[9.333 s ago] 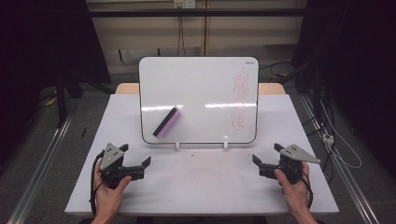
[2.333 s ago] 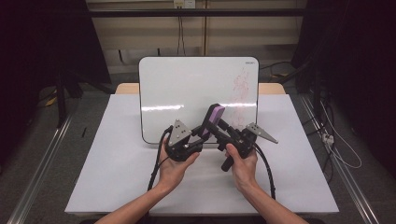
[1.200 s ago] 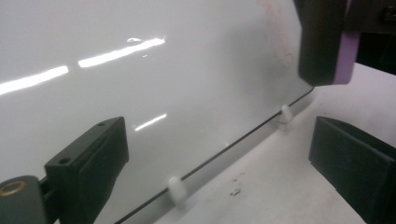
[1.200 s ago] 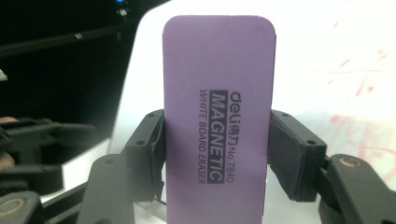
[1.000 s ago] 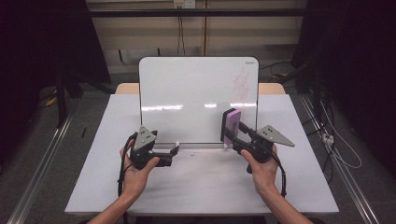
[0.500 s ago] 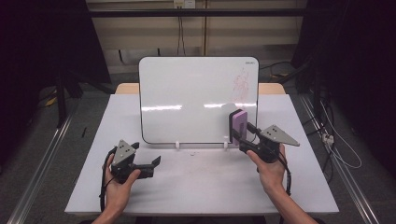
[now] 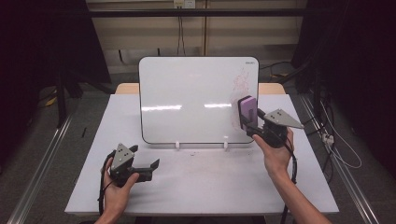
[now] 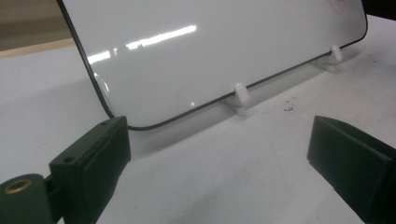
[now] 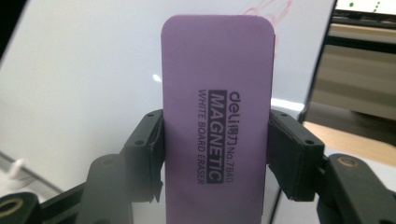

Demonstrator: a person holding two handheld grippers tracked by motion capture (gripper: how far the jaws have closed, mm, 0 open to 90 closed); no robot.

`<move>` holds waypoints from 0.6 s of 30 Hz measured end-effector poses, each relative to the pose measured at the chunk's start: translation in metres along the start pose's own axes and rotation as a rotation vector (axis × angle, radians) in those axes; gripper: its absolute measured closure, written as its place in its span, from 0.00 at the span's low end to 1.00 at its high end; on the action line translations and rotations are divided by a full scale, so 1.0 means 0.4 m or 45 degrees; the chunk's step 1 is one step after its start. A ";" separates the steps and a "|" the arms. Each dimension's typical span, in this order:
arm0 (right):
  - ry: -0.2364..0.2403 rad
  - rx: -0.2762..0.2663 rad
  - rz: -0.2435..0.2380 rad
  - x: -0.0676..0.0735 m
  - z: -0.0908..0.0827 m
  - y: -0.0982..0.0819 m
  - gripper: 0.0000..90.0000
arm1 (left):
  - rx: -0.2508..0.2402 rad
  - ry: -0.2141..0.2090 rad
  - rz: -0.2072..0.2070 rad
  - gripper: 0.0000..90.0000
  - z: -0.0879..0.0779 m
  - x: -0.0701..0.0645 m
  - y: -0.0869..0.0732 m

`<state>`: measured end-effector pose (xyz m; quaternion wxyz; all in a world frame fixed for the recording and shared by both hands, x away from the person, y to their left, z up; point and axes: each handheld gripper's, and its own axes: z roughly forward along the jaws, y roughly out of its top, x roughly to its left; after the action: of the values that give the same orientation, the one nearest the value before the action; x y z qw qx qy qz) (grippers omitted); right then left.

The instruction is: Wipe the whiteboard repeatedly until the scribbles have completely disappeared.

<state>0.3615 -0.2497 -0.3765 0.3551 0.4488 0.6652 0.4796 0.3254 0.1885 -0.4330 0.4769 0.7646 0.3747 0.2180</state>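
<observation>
You are holding a purple whiteboard eraser (image 7: 247, 112) in your right gripper (image 7: 248, 125), its jaws closed on the eraser's two long edges at the lower half. The eraser is standing upright — long axis running up and down, printed back facing you, felt side toward the whiteboard (image 7: 187, 93). It is sitting at the board's right edge, just below the faint red scribbles (image 7: 243, 81) in the far right corner; whether the felt is touching the surface you cannot tell.

Judging by its look, the eraser is light and fairly stiff in the body, with a soft wiping face (and a magnet, per the label), so it may be tugging toward the board. Gripping the long edges, as you are doing, seems the sound hold.

Your left gripper (image 7: 152, 165) is resting near you on the white table (image 7: 210, 186) at the left — jaws standing wide apart, holding nothing, pointing toward the board's near edge.
</observation>
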 end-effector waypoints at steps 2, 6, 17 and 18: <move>-0.040 0.008 -0.029 -0.009 0.007 0.016 0.46 | 0.003 -0.002 0.016 0.07 0.000 0.002 0.002; -0.108 0.056 -0.098 -0.020 0.024 0.044 0.46 | 0.000 -0.003 0.019 0.07 0.000 0.004 0.003; -0.221 0.137 -0.280 -0.030 0.072 0.111 0.46 | -0.006 -0.008 0.016 0.07 0.000 0.000 0.007; -0.230 0.141 -0.289 -0.034 0.078 0.120 0.46 | -0.007 -0.007 0.018 0.07 0.001 0.001 0.007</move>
<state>0.4065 -0.2460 -0.3391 0.4401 0.4310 0.7023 0.3567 0.3268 0.1880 -0.4307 0.4783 0.7666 0.3675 0.2203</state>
